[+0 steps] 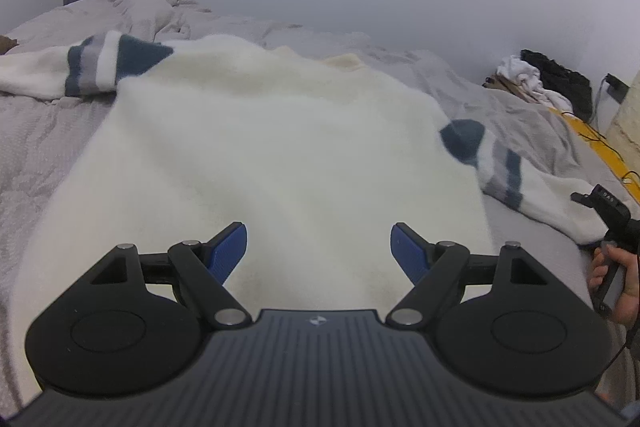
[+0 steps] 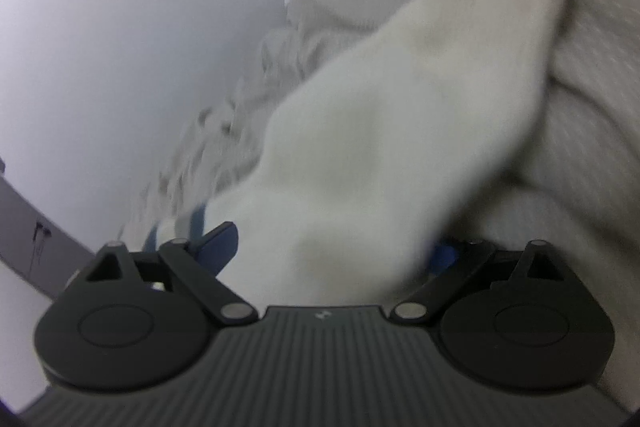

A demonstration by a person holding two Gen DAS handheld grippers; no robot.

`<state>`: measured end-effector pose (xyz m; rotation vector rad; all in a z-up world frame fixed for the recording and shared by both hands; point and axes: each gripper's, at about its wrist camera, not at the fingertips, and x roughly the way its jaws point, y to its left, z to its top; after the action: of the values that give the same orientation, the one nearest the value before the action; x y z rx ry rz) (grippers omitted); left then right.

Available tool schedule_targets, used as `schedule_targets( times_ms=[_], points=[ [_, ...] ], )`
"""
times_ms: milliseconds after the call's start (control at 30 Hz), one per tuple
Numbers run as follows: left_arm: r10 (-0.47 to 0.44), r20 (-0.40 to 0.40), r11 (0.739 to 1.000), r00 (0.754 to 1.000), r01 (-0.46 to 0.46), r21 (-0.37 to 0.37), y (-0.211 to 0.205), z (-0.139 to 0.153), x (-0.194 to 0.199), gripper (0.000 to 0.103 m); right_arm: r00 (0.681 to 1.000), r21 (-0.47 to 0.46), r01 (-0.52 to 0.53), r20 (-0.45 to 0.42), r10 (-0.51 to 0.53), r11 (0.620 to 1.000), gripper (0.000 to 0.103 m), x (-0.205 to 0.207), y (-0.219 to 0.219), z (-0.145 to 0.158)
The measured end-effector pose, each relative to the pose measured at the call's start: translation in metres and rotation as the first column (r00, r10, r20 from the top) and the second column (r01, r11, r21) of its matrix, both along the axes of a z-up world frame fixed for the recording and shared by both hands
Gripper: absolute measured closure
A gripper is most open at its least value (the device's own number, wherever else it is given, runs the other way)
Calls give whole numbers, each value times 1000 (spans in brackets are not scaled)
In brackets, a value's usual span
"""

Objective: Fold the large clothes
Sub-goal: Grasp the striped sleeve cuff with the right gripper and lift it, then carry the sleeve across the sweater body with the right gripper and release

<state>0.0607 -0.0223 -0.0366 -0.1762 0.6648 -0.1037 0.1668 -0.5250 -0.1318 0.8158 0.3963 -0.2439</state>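
Now the cream sweater point(image 1: 256, 147) is seen spread flat across the bed point(image 1: 48, 131), its hem nearest the left wrist camera and its collar towards the far wall. One striped sleeve point(image 1: 100, 65) is flung out to the left, banded in teal, grey and white; the other sleeve point(image 1: 516, 175) trails off to the right. The left gripper point(image 1: 319, 251) is held just above the hem with its blue pads spread wide and nothing between them. The right gripper point(image 2: 336, 247) is tilted over, and the white sleeve cuff point(image 2: 400, 131) is seen lying between its jaws; the picture is smeared, so it looks as though the pads are not pressing on the cloth, though that cannot be called with certainty. A hand point(image 1: 616, 279) is glimpsed on the right gripper's handle at the frame edge.

The knit is judged soft, thick and fuzzy, light for its bulk, limp and likely to sag and stretch when lifted. It is best taken at the firmer ribbed edges: cuff, hem corners or shoulder seams. The quilted grey bedcover is rumpled, so drag should be expected.
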Motion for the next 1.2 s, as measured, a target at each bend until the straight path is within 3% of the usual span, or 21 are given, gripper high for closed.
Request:
schedule_targets(
  times_ms=[67, 200, 467, 633, 800, 933, 1067, 1200],
  points=[
    [11, -11, 1000, 1000, -11, -3, 0, -4, 7, 20, 999, -33, 33, 13, -33, 999, 36, 9, -7, 0],
    [32, -13, 999, 999, -32, 11, -1, -9, 18, 20, 999, -63, 41, 11, -40, 997, 89, 26, -18, 3],
    [46, -21, 999, 999, -46, 3, 3, -12, 23, 20, 988, -186, 41, 156, -12, 982, 93, 14, -24, 65],
    [57, 3, 998, 998, -57, -6, 13, -5, 20, 20, 989, -255, 113, 126, -82, 960, 93, 24, -47, 88],
    [68, -5, 998, 998, -68, -2, 26, -7, 19, 20, 985, -232, 169, 75, -156, 958, 93, 30, -60, 95],
    [77, -13, 996, 997, -77, -39, 40, -4, 19, 20, 984, -327, 166, 115, -135, 930, 93, 33, -29, 127],
    [107, 57, 994, 993, -105, -32, 50, 7, 13, 20, 984, -439, 128, 166, -60, 889, 93, 27, 22, 177],
    [140, 121, 990, 983, -135, -49, 64, 25, 9, 20, 980, -578, 87, 198, 36, 811, 93, 18, 88, 224]
  ],
)
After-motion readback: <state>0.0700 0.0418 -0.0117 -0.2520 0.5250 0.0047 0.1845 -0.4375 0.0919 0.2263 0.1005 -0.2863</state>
